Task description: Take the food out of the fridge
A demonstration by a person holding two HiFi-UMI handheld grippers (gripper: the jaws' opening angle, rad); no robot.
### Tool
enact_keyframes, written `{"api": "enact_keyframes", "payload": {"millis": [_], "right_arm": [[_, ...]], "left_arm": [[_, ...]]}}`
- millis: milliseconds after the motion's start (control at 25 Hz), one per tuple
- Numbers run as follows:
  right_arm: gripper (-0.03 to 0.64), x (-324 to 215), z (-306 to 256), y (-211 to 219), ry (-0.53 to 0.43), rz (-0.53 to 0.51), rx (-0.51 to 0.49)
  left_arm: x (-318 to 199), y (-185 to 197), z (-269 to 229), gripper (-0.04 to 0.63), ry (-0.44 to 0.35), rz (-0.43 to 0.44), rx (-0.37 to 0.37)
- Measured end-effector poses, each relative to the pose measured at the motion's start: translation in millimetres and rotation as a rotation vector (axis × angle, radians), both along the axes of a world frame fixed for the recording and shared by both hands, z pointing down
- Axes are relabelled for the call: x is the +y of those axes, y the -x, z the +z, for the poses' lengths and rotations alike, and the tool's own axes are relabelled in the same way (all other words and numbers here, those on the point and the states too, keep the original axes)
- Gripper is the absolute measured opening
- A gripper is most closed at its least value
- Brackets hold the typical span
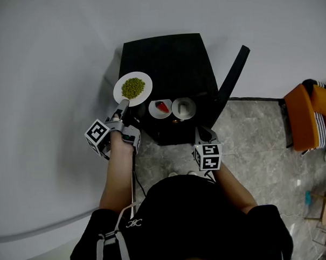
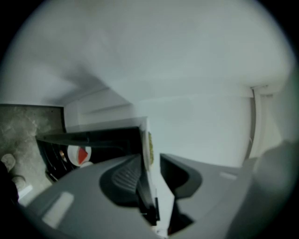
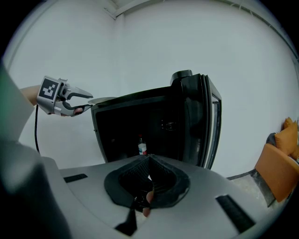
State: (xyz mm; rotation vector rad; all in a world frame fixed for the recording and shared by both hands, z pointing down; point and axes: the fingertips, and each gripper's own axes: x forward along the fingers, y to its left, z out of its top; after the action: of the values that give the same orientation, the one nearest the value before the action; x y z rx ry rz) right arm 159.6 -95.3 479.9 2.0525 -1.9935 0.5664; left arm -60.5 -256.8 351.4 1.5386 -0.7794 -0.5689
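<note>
A white plate of green food (image 1: 133,88) rests on the front left corner of the black fridge (image 1: 171,62). My left gripper (image 1: 123,104) is at the plate's near rim. In the left gripper view the plate (image 2: 147,149) stands edge-on between the jaws of this gripper (image 2: 152,168); one pad lies against it, the other stands apart, so the gripper is open. My right gripper (image 1: 202,134) hovers before the fridge's front, shut and empty (image 3: 148,175). A small dish with red food (image 1: 160,107) and a white bowl (image 1: 183,107) show at the fridge's front.
The fridge door (image 1: 233,78) stands swung open to the right. A small bottle (image 3: 142,147) stands inside the dark fridge (image 3: 154,126). An orange chair (image 1: 308,115) is at the far right on the stone floor. White wall lies behind and to the left.
</note>
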Motion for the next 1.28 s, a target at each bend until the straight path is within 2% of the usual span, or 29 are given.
{"api": "enact_keyframes", "payload": {"millis": [80,160,240,320,400,440,520,640,720,840,960,1080,1280], "right_arm": [[-0.008,0.9,1.2,0.5,0.004,-0.001,-0.002],[-0.008,1.2,2.5,1.8,0.006,-0.006,-0.007],[-0.008,1.4,3.9,4.5,0.009,-0.021,-0.025],[-0.008,1.7,4.4,7.3,0.012,-0.033,-0.047],[-0.008,1.3,4.2,10.4,0.013,-0.043,-0.055],[-0.008,0.9,4.0,12.4,0.013,-0.049,-0.054],[-0.008,-0.2,3.1,17.8,0.010,-0.064,-0.050],[-0.008,-1.9,-5.1,28.8,-0.008,-0.096,-0.050],[-0.008,-3.4,-14.3,36.6,-0.029,-0.120,-0.052],[-0.008,-6.4,-28.6,47.4,-0.062,-0.149,-0.046],[-0.008,-8.7,-39.3,55.0,-0.086,-0.158,-0.038],[-0.008,-10.7,-41.6,58.0,-0.087,-0.143,-0.044],[-0.008,-10.1,-40.5,60.7,-0.079,-0.133,-0.045]], "left_arm": [[2.9,0.3,-5.0,0.169,-0.029,-0.005,0.006],[7.3,3.3,-8.1,0.198,-0.055,-0.008,0.009],[13.6,11.0,-11.8,0.199,-0.101,-0.031,-0.009],[21.4,22.5,-11.4,0.177,-0.154,-0.072,-0.073],[29.9,33.1,-3.9,0.092,-0.201,-0.095,-0.211],[34.3,36.5,1.2,0.011,-0.231,-0.091,-0.302],[43.9,36.8,9.1,-0.002,-0.318,-0.052,-0.485],[60.8,26.5,12.7,-0.003,-0.493,0.023,-0.726],[72.8,15.3,17.5,-0.003,-0.583,0.075,-0.849],[89.1,-2.9,29.0,-0.003,-0.661,0.154,-0.976],[102.5,-22.3,46.0,-0.003,-0.684,0.237,-1.054],[113.0,-43.2,59.1,-0.003,-0.718,0.299,-1.101],[122.7,-70.8,63.4,-0.003,-0.743,0.350,-1.076]]}}
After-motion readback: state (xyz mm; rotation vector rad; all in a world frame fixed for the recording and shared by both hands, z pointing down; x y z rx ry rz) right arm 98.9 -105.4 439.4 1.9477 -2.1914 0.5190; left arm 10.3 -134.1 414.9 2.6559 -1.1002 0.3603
